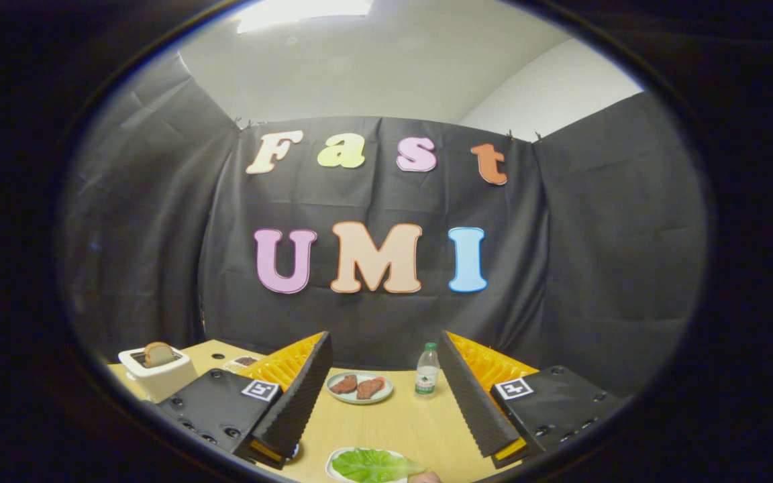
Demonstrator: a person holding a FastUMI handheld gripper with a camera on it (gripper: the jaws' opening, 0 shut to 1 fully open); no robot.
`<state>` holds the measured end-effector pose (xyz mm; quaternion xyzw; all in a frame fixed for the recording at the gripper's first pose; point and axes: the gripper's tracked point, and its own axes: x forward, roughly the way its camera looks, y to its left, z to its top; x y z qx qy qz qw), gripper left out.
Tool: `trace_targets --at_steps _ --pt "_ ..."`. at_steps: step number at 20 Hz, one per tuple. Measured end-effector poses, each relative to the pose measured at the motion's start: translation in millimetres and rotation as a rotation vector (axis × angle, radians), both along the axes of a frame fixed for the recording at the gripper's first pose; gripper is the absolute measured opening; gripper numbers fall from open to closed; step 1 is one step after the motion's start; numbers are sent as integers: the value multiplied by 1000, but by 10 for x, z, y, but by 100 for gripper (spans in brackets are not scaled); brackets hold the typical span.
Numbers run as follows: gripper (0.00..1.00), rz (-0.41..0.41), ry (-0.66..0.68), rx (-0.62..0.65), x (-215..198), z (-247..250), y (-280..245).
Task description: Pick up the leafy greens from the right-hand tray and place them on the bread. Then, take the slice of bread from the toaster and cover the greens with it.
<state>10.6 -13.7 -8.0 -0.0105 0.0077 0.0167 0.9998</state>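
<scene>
In the gripper view the gripper (pixel 386 396) hangs above the table (pixel 393 422) with its fingers spread wide, grasping nothing. The leafy greens (pixel 374 465) lie on a white tray (pixel 333 463), near and below the gap between the fingers, long axis left to right. The toaster (pixel 157 372) with its bread slice (pixel 158 353) stands far left.

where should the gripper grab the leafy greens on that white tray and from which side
Take the leafy greens at the raised, ruffled edge nearest the open gripper, coming down from above. The leaf lies flat on its white tray, so a side approach would likely hit the rim. Fingers should straddle a fold.
</scene>
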Motion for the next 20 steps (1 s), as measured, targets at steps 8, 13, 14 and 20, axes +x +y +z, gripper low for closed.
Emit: trace_targets --at_steps 8,13,14,20 --pt "100 19 13 6 3 -50 -49" --pt "100 70 32 -13 -1 -113 24" --pt "100 84 37 -23 -1 -126 37" --pt "100 180 76 -66 -4 -269 164"
